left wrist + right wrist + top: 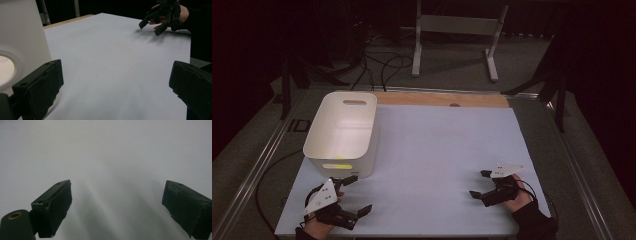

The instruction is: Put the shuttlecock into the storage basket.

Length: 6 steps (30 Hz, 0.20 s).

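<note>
On the table's left side, one white bin [343,131] is standing upright on the pale sheet [432,150], its open top facing up. From above, its inside is showing bare white walls and floor, with a faint yellowish glow low on the near wall; whether anything small is lying in it I cannot tell. One handle slot is cut in its far wall, and another opening is showing on its near wall.

Two grippers are resting at the near edge, one in each hand. At the near left, the left gripper [354,194] is sitting just in front of the bin, jaws spread wide and holding nothing; in the left gripper view, the bin [20,42] is rising right beside its left jaw, close but whether touching I cannot tell. At the near right, the right gripper [480,184] is lying well apart from the bin, jaws also spread wide and gripping nothing, pointing over bare sheet [105,157]. From the left gripper view it [151,23] is showing far across the sheet, held by a hand [175,15].

Beyond the sheet, one strip of wooden tabletop [437,99] is showing.
</note>
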Motion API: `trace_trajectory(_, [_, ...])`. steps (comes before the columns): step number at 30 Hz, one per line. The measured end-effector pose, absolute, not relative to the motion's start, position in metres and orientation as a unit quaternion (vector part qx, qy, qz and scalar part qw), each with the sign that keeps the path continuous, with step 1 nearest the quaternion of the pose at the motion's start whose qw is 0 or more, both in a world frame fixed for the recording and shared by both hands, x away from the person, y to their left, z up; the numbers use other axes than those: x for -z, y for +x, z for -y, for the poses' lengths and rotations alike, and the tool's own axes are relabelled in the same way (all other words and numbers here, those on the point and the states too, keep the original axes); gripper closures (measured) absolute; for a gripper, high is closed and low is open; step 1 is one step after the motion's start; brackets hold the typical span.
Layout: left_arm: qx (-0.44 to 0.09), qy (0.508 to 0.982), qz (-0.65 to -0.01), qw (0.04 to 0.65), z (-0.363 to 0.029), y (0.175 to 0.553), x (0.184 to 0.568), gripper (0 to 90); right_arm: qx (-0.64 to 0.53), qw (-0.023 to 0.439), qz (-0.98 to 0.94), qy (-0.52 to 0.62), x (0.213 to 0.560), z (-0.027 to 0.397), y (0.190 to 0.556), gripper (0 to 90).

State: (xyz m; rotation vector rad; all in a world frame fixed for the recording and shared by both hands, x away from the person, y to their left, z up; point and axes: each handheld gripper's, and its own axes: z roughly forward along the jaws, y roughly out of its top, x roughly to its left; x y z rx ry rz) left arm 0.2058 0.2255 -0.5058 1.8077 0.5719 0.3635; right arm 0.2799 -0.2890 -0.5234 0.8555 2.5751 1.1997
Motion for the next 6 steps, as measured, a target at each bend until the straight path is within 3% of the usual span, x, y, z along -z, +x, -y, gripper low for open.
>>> trace_trajectory(6, [-0.155, 0.770, -0.243, 0.570, -0.2254, 0.2058, 0.5058, 0.0, -0.404, 0.088, -0.864, 0.287, 0.5234, 0.2895, 0.2799, 9.0])
